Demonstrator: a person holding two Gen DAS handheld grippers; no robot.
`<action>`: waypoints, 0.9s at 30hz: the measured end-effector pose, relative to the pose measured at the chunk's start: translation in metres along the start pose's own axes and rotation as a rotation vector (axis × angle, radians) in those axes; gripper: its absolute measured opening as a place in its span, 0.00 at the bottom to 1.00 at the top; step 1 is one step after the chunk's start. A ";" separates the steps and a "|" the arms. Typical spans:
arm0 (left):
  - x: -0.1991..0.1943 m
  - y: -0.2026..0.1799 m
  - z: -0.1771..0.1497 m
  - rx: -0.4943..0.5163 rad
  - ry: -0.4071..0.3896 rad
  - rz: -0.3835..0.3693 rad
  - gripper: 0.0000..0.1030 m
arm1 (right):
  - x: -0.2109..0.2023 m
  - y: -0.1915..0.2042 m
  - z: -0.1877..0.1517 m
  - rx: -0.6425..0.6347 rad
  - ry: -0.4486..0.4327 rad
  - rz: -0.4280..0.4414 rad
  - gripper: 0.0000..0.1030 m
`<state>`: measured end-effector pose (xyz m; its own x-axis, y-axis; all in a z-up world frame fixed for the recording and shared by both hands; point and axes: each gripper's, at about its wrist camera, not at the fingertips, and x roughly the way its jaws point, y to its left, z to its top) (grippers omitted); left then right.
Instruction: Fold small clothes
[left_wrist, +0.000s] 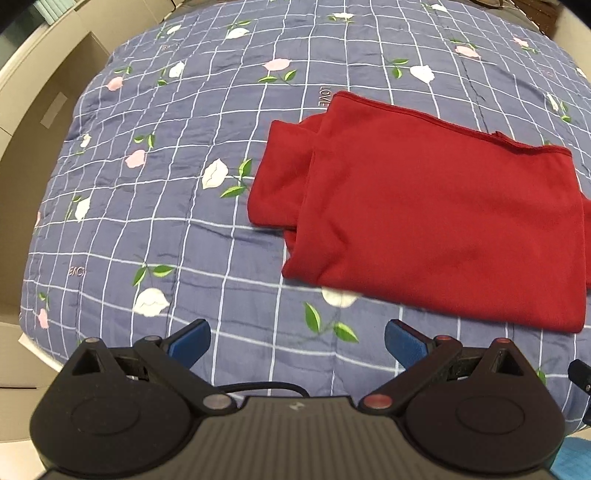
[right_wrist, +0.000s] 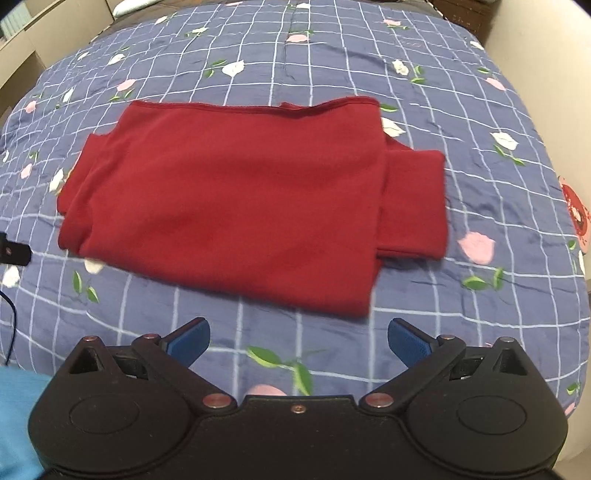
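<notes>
The left gripper (left_wrist: 297, 341) hovers over the blue checked floral quilt (left_wrist: 177, 192), its blue-padded jaws spread wide with nothing between them. Ahead and to its right lies the folded red garment (left_wrist: 436, 218), flat on the quilt, clear of both tools. Its long axis runs left to right across the bed, the hemmed edge on the far side, the smooth fold nearest the grippers. A narrower folded layer sticks out at each short end. The cloth is plain deep red, mostly smooth. The right gripper (right_wrist: 299, 341) faces the garment (right_wrist: 236, 199) squarely, jaws likewise apart and empty.
</notes>
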<state>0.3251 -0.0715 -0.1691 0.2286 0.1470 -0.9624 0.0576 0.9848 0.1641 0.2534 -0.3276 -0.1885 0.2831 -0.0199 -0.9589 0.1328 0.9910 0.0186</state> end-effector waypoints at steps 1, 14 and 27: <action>0.003 0.002 0.004 0.001 0.005 -0.005 0.99 | 0.000 0.004 0.005 0.009 0.008 0.000 0.99; 0.055 0.025 0.043 -0.011 0.096 -0.047 0.99 | -0.025 0.059 0.081 0.035 0.073 -0.064 0.99; 0.080 0.037 0.054 -0.031 0.126 -0.013 0.99 | -0.016 0.049 0.108 0.060 0.073 -0.029 0.99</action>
<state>0.3979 -0.0278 -0.2287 0.1040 0.1428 -0.9843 0.0292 0.9888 0.1465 0.3581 -0.2929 -0.1412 0.2082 -0.0364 -0.9774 0.1967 0.9804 0.0054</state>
